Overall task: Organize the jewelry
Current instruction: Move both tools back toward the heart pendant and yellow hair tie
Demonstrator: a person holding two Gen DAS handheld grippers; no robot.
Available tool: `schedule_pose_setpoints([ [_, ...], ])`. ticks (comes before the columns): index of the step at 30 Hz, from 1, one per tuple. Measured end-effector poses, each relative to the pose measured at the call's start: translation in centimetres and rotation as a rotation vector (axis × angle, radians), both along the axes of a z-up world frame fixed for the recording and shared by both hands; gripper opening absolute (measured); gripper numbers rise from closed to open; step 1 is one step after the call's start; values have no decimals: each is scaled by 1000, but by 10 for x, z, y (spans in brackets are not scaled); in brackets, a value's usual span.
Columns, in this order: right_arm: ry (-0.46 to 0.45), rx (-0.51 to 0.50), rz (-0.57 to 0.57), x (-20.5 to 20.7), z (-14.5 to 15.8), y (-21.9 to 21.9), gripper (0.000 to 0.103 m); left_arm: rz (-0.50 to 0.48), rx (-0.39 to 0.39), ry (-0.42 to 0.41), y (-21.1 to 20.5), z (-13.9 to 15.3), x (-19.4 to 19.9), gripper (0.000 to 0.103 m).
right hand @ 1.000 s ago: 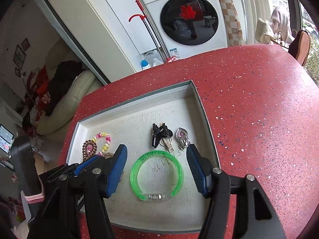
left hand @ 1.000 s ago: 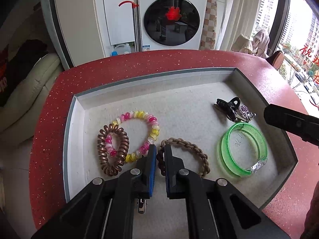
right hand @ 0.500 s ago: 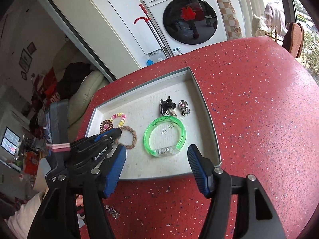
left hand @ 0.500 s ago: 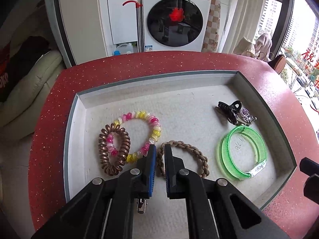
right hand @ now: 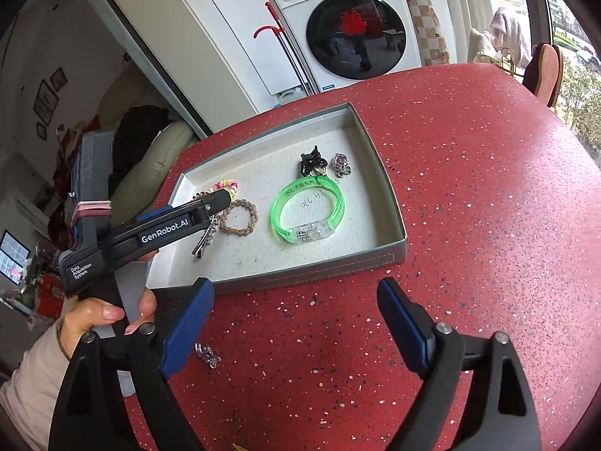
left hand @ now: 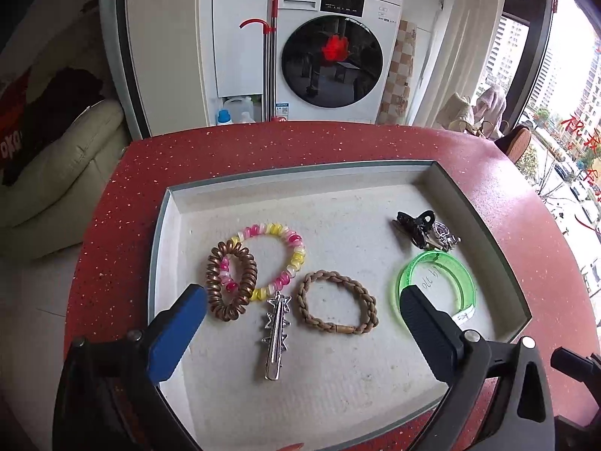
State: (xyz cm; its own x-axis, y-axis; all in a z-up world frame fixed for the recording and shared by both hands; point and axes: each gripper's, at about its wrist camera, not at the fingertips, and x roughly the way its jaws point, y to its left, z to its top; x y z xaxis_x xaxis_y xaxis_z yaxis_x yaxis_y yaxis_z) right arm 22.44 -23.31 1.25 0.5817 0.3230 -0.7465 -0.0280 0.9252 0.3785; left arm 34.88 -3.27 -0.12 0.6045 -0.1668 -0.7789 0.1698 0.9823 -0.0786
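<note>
Left gripper [left hand: 302, 310]: jaws opening, wide, nothing between the pads; silver hair clip [left hand: 276, 332] lies free in the tray [left hand: 484, 214] just ahead at 12 o'clock. Right gripper [right hand: 295, 325]: jaws opening, empty, over the red table [right hand: 469, 188]. Small silver trinket [right hand: 207, 353] on the table at its 9 o'clock, outside the tray, so likely next. Farther in the tray: braided band [left hand: 336, 307], spiral tie [left hand: 231, 282], bead bracelet [left hand: 280, 253], green bangle [left hand: 435, 282], black claw clip [left hand: 415, 223]. Judged mostly done.
</note>
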Motion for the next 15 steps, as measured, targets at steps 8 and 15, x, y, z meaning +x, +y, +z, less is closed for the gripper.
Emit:
schedule_pose_setpoints([
  [8,-60,48,6,-22,13,2,103,-1,13,-68,14,22,-51,103],
  [15,-39,4,14,-46,18,6,103,-1,36,-119,31,31,-108,103],
])
